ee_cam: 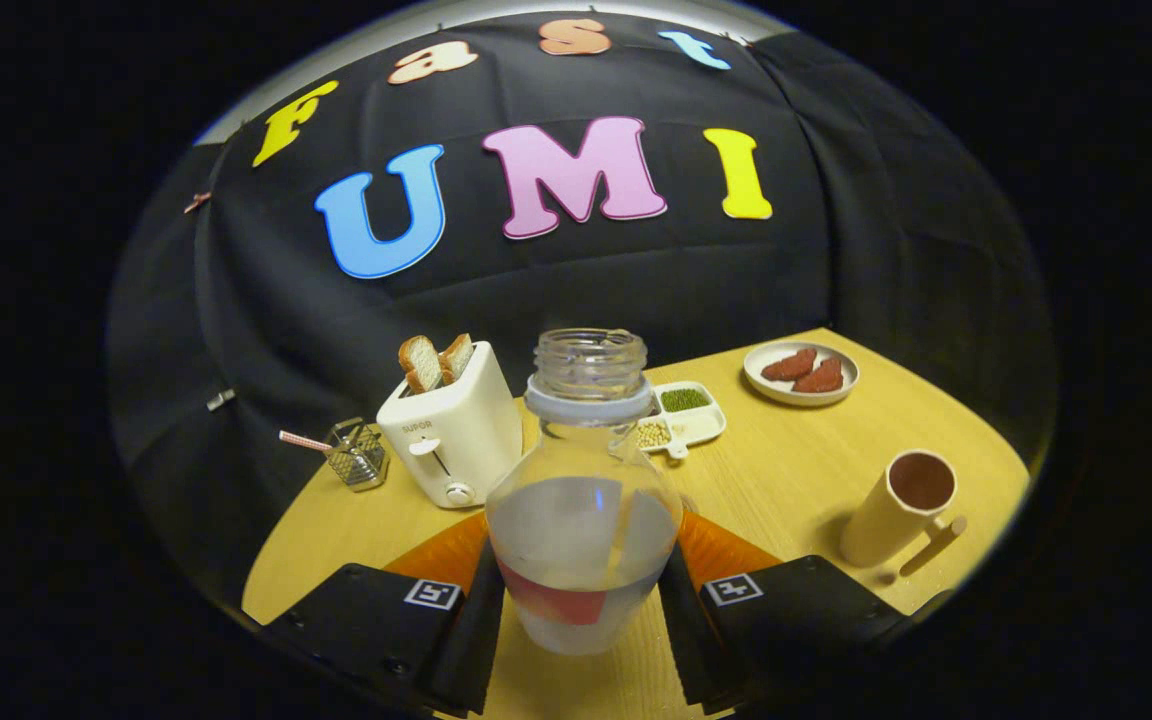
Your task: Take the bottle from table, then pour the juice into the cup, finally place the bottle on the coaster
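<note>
Gripper view looks across a pale wooden table [796, 470] set against the booth's black cloth wall [236, 330], which curves round the far side. The gripper [581, 600] sits low at 6 o'clock with its fingers drawn in narrow against the bottle [584, 520], one on each flank, both pressing the lower body. This clear bottle stands upright between them, cap off, with cloudy juice filling its lower half and a red band low on the front (the base appears to rest on the wood, though I cannot be certain).

Beyond the fingers at 11 o'clock stands a white toaster [451, 430] with two bread slices [434, 362] poking up; a small wire basket [356, 455] sits further out at 10 o'clock, near the table's rim. Just behind the bottle neck at 1 o'clock lies a divided white tray [701, 425] holding green and pale grains. A plate [802, 375] with two reddish pieces sits at 2 o'clock close to the far edge. The cup [901, 515], a cream mug, stands at 3 o'clock, well apart from the bottle, with bare wood between them. The table's right edge runs close beyond the cup.
</note>
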Demonstrator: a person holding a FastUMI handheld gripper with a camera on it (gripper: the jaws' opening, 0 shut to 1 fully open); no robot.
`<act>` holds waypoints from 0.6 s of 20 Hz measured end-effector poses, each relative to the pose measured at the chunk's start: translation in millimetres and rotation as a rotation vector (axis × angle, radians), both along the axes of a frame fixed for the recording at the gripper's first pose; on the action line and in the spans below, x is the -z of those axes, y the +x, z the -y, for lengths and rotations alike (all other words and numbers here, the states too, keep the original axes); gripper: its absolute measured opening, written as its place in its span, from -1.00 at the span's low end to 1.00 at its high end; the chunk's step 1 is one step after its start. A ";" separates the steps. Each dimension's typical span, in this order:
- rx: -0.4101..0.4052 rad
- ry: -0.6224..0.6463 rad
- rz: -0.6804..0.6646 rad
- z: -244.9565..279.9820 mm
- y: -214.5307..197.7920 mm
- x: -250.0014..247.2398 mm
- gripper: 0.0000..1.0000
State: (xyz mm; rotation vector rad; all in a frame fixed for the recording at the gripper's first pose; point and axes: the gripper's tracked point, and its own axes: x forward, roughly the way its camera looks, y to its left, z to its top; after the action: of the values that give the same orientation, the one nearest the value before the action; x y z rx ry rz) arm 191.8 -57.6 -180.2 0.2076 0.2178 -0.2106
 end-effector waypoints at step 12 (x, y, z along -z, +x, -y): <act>0.089 -0.299 0.046 38.9 67.1 11.0 0.46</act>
State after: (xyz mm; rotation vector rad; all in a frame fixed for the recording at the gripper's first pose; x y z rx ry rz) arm 258.9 -96.6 -191.2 -0.0751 0.1291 -0.3235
